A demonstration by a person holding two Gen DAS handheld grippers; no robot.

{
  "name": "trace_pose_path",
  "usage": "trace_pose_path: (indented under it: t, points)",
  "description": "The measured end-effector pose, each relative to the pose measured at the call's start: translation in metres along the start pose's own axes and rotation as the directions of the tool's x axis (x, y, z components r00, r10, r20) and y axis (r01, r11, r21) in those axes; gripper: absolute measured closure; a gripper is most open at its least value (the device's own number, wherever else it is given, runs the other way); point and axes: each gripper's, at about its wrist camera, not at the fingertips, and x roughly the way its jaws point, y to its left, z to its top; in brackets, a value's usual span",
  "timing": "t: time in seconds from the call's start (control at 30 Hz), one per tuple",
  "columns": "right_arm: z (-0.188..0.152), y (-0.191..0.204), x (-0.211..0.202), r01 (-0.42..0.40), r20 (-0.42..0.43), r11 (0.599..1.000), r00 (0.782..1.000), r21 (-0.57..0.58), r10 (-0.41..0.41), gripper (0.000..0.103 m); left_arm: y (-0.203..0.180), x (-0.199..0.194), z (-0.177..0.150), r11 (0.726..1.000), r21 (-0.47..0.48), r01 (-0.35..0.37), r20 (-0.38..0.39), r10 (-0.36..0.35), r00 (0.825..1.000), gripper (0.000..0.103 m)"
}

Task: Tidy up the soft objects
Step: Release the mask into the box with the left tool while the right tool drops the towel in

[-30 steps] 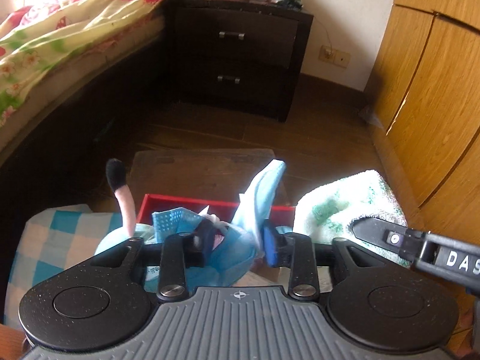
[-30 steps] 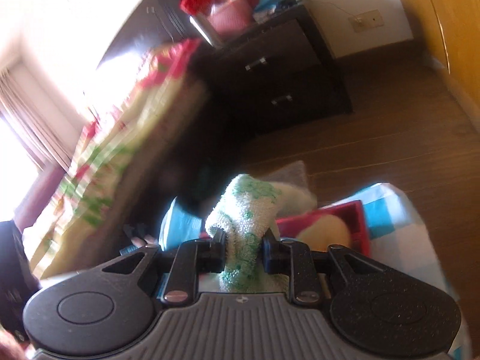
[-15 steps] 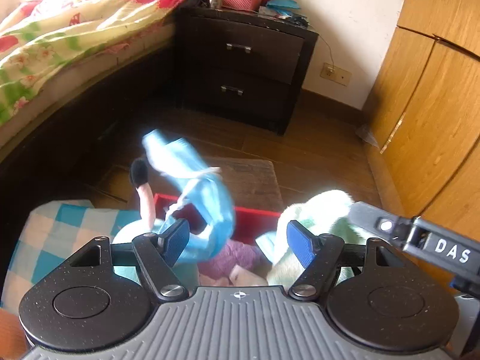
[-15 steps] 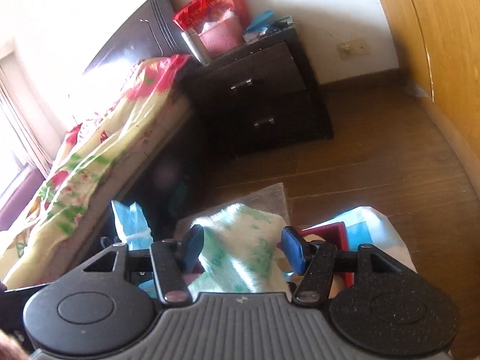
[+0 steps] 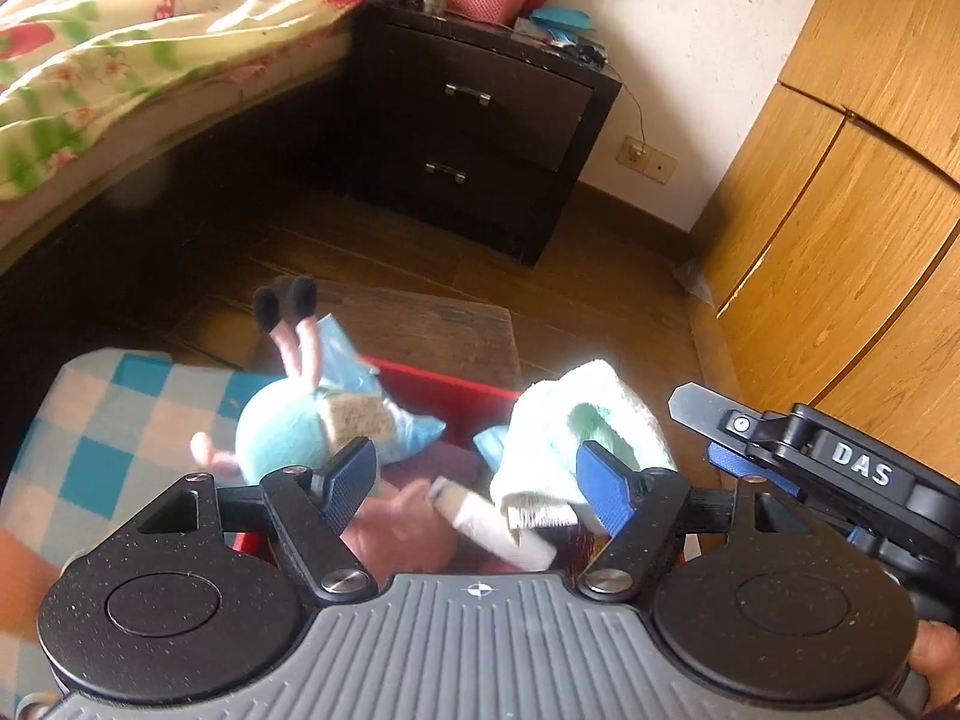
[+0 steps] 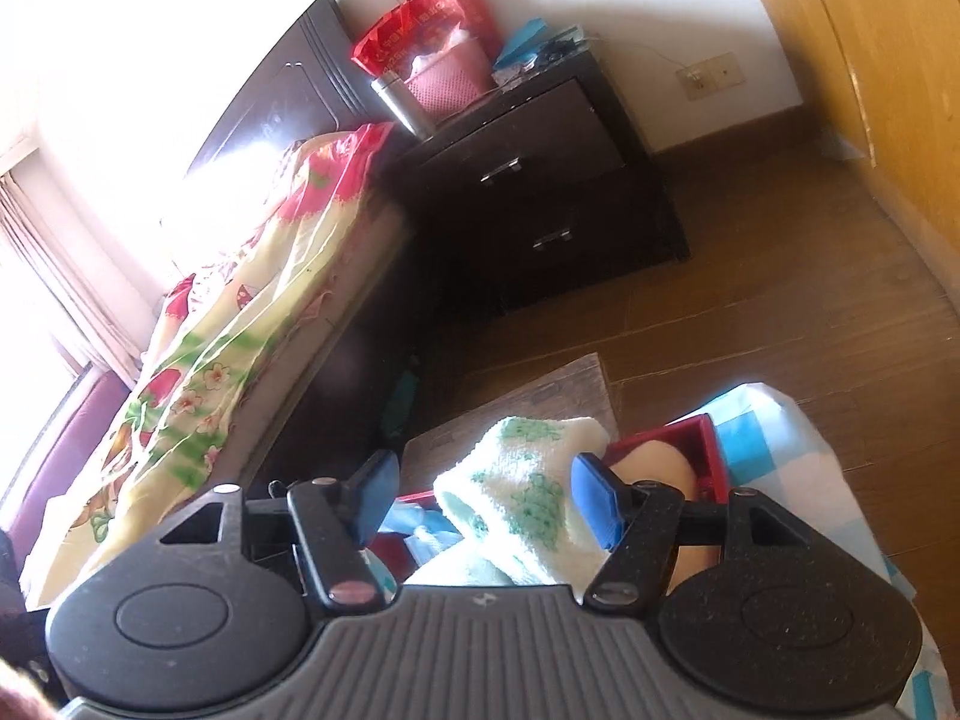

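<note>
Left tongs apparently open, right tongs opening

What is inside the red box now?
The red box holds a blue plush toy, blue cloth, a green-and-white towel, a pink soft thing and a white roll. These cover the bottom, so anything beneath stays hidden.

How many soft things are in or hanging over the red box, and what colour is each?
Blue plush toy: 1
Blue cloth: 1
White-and-green towel: 1
Pink soft thing: 1
Tan cushion: 1
Total: 5 I can make out in the red box.
</note>
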Motion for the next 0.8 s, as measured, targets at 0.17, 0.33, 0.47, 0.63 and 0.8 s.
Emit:
trace_pose_path:
  t: [0.17,0.33,0.47,0.63,0.8]
  points:
    - [-0.006,0.006,-0.013,0.04,-0.008,0.999,0.999,-0.012,-0.04,0.061,0.005,-0.014,-0.024,0.999,-0.041,0.03,-0.007,-0.031,1.0,0.03]
    - [-0.014,0.02,-0.028,0.067,-0.002,0.994,0.998,-0.085,-0.068,0.061,0.009,-0.016,-0.038,0.999,-0.042,0.018,-0.024,-0.019,1.0,0.031]
    - [-0.021,0.03,-0.036,0.085,-0.012,0.989,0.996,-0.122,-0.087,0.061,0.012,-0.028,-0.04,0.999,-0.039,0.003,0.006,-0.003,1.0,0.031]
    - [-0.033,0.042,-0.051,0.126,0.013,0.975,0.992,-0.18,-0.126,0.061,0.014,-0.04,-0.046,0.999,-0.02,-0.036,0.033,0.036,0.999,0.03]
    - [-0.047,0.047,-0.068,0.143,0.023,0.967,0.99,-0.209,-0.141,0.061,0.016,-0.05,-0.061,0.999,-0.022,-0.042,0.029,0.042,0.999,0.03]
